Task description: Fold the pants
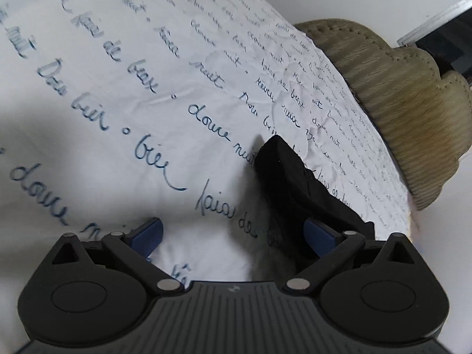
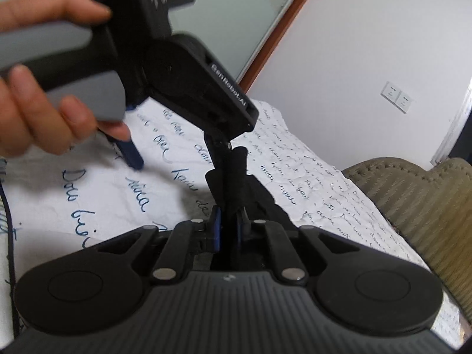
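the right gripper (image 2: pixel 227 230), angled gently downward, has its blue pads clamped tight on a raised fold of the black fabric pants (image 2: pixel 236 183). beyond it, the person's left hand (image 2: pixel 38 100) wraps the grey handle of the left gripper (image 1: pixel 233 230), tipped steeply down with jaws spread wide, nothing pinched; its far finger seems to brush the pants. they lie near the far edge of the white script-printed bedsheet (image 1: pixel 118 88), beside an olive ribbed cushion (image 1: pixel 407 112).
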`<action>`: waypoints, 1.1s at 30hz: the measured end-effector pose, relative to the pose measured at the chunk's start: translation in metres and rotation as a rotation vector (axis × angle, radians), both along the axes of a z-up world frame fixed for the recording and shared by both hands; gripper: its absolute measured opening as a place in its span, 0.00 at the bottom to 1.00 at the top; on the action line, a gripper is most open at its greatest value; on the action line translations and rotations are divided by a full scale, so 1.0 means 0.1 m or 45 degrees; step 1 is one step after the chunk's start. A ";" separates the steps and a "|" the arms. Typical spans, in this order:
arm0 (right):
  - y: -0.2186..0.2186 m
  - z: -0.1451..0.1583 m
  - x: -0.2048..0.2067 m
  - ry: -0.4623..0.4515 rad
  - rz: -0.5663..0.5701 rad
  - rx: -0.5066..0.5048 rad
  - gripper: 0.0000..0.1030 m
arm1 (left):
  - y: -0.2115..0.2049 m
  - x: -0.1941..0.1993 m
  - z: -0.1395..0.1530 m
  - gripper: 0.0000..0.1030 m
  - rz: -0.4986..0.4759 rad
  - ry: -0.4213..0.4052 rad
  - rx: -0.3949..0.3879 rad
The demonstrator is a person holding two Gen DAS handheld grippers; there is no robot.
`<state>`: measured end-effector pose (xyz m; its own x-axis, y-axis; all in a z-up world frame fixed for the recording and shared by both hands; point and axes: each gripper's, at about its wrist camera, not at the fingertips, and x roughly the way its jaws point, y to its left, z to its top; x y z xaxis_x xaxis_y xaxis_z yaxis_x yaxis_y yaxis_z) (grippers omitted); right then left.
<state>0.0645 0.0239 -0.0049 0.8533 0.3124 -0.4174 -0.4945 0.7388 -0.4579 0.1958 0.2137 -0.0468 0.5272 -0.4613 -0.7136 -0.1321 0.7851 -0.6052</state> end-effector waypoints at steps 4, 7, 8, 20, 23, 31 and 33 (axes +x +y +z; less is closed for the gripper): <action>-0.05 0.03 0.04 -0.006 -0.019 0.006 0.06 | 0.06 -0.01 -0.01 1.00 0.036 0.008 -0.056; -0.01 -0.03 0.05 0.019 -0.009 -0.029 0.06 | 0.15 0.00 -0.04 1.00 0.059 0.020 -0.134; 0.03 -0.05 0.02 0.025 -0.004 -0.050 0.06 | 0.16 0.00 -0.04 1.00 0.060 0.024 -0.141; 0.45 -0.53 -0.14 -0.233 0.072 -0.589 0.70 | 0.13 -0.15 0.12 1.00 0.059 -0.039 0.010; 0.54 -0.62 -0.02 -0.282 0.081 -0.658 0.49 | 0.18 -0.13 0.10 1.00 0.061 -0.035 -0.047; 0.28 -0.45 0.06 -0.147 0.071 -0.285 0.12 | 0.11 0.02 0.02 1.00 -0.035 -0.011 -0.198; 0.14 -0.30 0.09 -0.106 0.066 -0.157 0.12 | 0.01 0.10 0.00 1.00 -0.047 -0.001 -0.205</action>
<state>0.0730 0.0383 -0.0346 0.8706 0.3076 -0.3840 -0.4871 0.6488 -0.5846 0.2060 0.2150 -0.0468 0.5085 -0.5886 -0.6284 -0.1046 0.6822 -0.7236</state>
